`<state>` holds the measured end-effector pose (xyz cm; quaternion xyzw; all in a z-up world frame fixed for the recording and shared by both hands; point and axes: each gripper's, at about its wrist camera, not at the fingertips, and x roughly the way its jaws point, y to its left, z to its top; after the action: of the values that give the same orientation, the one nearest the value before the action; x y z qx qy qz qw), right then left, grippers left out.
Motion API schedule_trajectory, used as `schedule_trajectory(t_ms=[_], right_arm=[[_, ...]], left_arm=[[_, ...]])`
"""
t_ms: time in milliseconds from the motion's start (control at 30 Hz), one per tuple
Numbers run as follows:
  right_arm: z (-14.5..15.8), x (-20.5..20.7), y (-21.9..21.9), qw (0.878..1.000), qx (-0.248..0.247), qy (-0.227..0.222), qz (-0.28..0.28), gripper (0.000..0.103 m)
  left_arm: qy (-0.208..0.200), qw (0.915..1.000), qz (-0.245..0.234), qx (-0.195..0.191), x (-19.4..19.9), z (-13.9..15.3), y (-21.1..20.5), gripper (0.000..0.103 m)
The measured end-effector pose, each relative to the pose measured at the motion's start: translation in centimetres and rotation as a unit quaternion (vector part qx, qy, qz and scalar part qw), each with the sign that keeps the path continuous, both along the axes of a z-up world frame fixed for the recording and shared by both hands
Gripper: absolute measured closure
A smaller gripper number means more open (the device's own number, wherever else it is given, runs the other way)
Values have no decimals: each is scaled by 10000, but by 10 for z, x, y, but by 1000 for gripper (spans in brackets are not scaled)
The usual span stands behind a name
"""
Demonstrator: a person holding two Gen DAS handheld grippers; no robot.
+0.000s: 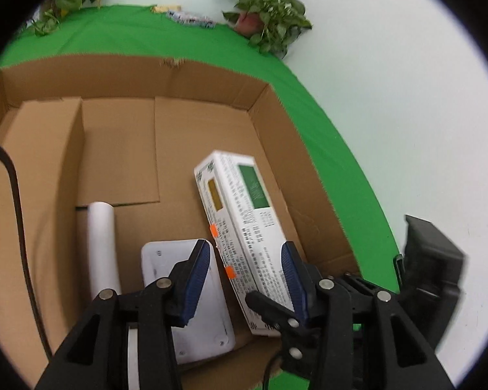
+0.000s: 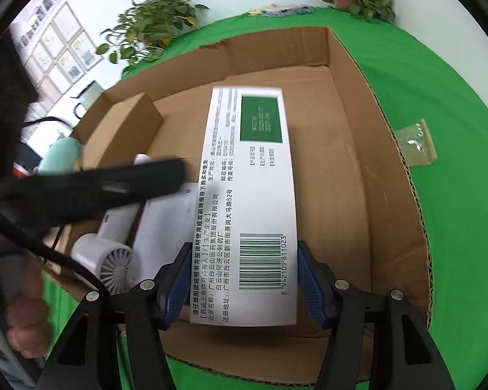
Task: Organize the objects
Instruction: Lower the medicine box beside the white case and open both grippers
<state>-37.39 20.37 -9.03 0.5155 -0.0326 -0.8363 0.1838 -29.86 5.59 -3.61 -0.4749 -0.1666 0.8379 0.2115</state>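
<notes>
A large open cardboard box (image 1: 211, 74) (image 2: 371, 104) lies on green cloth. My right gripper (image 2: 244, 247) is shut on the near end of a long white medicine box (image 2: 250, 169) (image 1: 240, 201), which it holds tilted just above the floor of the cardboard box. My left gripper (image 1: 246, 245) hangs low inside the same box, open, with nothing pressed between its blue pads (image 1: 198, 276). A flat white device (image 1: 185, 295) (image 2: 166, 224) lies on the floor under its left finger. Beside that lies a white handheld fan (image 2: 110, 260) (image 1: 102, 247).
A small closed carton (image 1: 48, 149) (image 2: 127, 130) stands in the far left corner of the big box. On the cloth to the right is a clear plastic bag (image 2: 416, 143). Potted plants (image 1: 266, 16) and small packets (image 1: 192, 18) line the cloth's far edge. A person's hand (image 2: 26, 308) shows at left.
</notes>
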Motion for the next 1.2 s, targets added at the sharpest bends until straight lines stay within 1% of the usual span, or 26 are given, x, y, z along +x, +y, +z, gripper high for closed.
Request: schedule_trajectory(t_ms=[67,100,200,233,267,367,433,467,567,633,667,700,733,800,867,900,933,1000,1067,1200], right_arm=[[-1,-3,-4,9999,149,10,-26,45],[0,-1,-8,9996,264,38,-17,45],[-1,3,-20,9984,562,88,43,44],[-1,4,-22,9980,629,84,56,42],[-2,5,-25,9978,649,63,81,42],[-3,9,-30,9981,584,4,202,39],[0,13,-34,9978,585,79,286,32],[1,15,-35,9977,586,131,312,31],[8,24,-37,9969,650,334,304,28],[17,36,-39,9949,703,683,239,16],[22,44,-39,9931,718,900,227,13],[28,55,-40,9905,713,1154,223,4],[34,66,-40,9873,676,1424,214,1],[41,87,-43,9804,608,1858,222,1],[42,103,-49,9750,540,2140,240,1],[40,108,-51,9730,504,2240,233,1],[38,110,-55,9715,477,2316,185,1],[34,113,-56,9700,332,2408,32,1],[32,112,-59,9683,276,2482,-106,1],[21,112,-68,9655,405,2570,-143,1]], left_arm=[[206,9998,34,-58,15,12,-6,59],[295,9995,67,-106,15,15,-11,59],[565,9978,193,-303,32,30,-27,59],[637,9970,248,-367,32,39,-23,58],[742,9958,314,-442,36,42,-28,58],[1064,9900,513,-765,54,50,-45,58],[1271,9844,695,-1002,67,55,-55,58],[1358,9815,782,-1102,72,55,-60,57],[1545,9738,987,-1344,90,51,-71,47],[1708,9665,1166,-1519,105,47,-79,39],[1801,9618,1271,-1623,115,46,-83,37],[1901,9565,1376,-1731,120,42,-84,33],[1991,9520,1458,-1811,125,40,-86,30],[2182,9401,1654,-2031,135,31,-88,26],[2271,9289,1849,-2267,141,20,-90,25],[2284,9246,1933,-2356,144,16,-91,25],[2255,9226,2007,-2403,144,9,-93,25],[2217,9218,2092,-2393,144,-1,-97,25],[2426,9119,2137,-2528,147,-6,-94,25],[2593,8945,2191,-2910,143,-16,-82,22]])
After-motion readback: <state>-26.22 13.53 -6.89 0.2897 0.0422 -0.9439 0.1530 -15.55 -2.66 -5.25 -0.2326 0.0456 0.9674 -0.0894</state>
